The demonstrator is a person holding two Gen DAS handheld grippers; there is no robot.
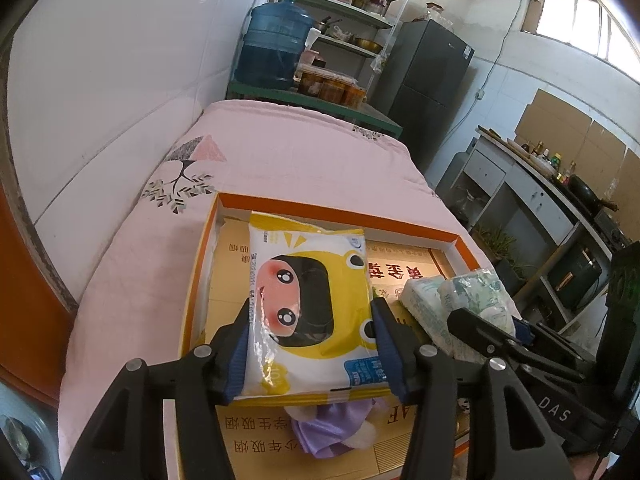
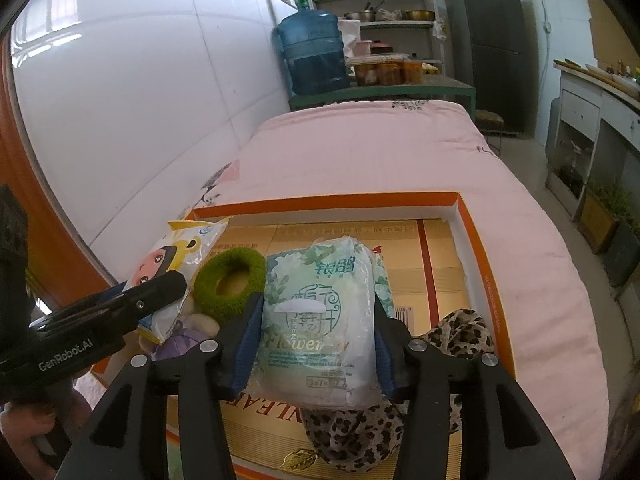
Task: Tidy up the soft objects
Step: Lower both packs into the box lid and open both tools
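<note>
Bed [image 2: 400,152]: carrying the orange-rimmed box [image 2: 328,201], which is collecting the soft things.
Left gripper [image 1: 312,344]: clamping the yellow wipes pack [image 1: 308,300] by its sides, hovering over the box.
Right gripper [image 2: 316,344]: squeezing the tissue pack [image 2: 320,312] above the leopard cloth [image 2: 460,332].
Green ring [image 2: 230,280]: lying inside.

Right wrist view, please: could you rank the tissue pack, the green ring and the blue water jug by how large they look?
1. Tissue pack, largest, though it sits close to the camera in the right gripper jaws.
2. Blue water jug, far off, so its true size is likely understated.
3. Green ring, smallest.
</note>
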